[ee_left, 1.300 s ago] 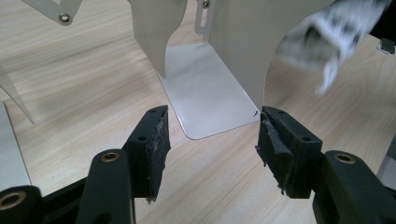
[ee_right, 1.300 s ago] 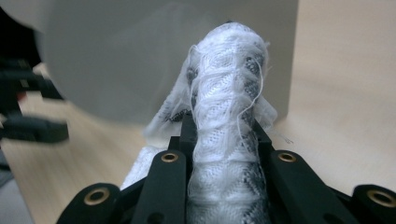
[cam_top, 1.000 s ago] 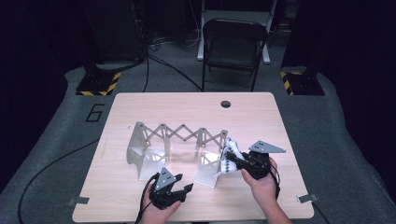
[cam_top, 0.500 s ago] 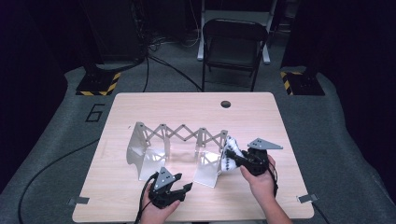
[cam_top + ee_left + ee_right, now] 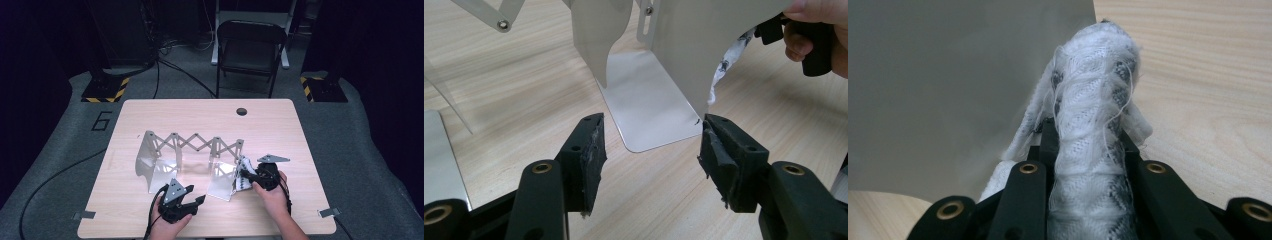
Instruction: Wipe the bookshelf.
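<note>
At the near edge of the wooden table (image 5: 150,115), the left gripper (image 5: 189,198) is held low with its jaws spread and nothing between them. Farther right, a white patterned cloth (image 5: 1095,130) is clamped in the right gripper (image 5: 248,176) and pressed against the right end plate of the expandable metal rack (image 5: 190,150), which stands mid-table.

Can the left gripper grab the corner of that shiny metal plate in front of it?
Probably yes. The left gripper has its jaws open and holds nothing, and the metal plate lies flat on the table just ahead, with bare wood between them.
</note>
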Demonstrator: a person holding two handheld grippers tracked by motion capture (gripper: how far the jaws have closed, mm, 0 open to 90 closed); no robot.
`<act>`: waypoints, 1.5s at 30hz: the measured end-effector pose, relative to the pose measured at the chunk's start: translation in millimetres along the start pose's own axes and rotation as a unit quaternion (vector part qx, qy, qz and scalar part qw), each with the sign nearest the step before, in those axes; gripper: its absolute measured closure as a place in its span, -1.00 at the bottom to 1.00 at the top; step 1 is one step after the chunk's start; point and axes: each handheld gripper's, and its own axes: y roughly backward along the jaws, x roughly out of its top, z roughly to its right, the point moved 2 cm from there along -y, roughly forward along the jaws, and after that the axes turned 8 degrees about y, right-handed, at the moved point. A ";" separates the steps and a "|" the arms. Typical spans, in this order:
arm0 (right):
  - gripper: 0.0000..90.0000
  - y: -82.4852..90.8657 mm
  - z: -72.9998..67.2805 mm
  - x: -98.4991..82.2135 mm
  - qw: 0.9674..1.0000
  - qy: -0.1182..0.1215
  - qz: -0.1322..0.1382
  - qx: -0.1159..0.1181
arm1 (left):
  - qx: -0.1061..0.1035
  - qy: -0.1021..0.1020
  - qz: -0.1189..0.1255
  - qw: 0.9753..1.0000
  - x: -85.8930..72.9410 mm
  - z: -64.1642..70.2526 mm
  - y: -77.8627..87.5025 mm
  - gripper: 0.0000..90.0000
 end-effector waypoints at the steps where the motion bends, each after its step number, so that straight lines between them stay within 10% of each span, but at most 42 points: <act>1: 0.66 1.6 -0.1 3.1 1.000 -0.001 0.003 0.000 | 0.001 0.000 0.001 1.000 0.1 -0.2 0.1 -0.03; 11: 0.65 52.3 -14.1 59.3 0.993 0.047 0.109 -0.009 | -0.002 -0.001 -0.004 1.000 -0.1 -0.1 0.5 -0.03; 19: 0.65 14.0 -5.2 19.4 0.999 0.004 0.035 0.002 | 0.001 0.000 0.000 1.000 -0.3 -0.6 0.0 -0.03; 27: 0.63 5.1 -8.6 1.1 1.000 0.019 0.001 0.004 | 0.002 -0.001 0.001 1.000 -0.2 -0.7 0.3 -0.03; 40: 0.55 67.4 20.4 -33.2 0.991 0.024 0.018 -0.131 | 0.005 0.001 0.007 1.000 1.6 -3.7 4.3 -0.03; 45: 0.52 80.5 35.4 -41.9 0.987 -0.013 0.022 -0.161 | 0.006 0.004 0.009 1.000 0.7 -4.0 3.0 -0.03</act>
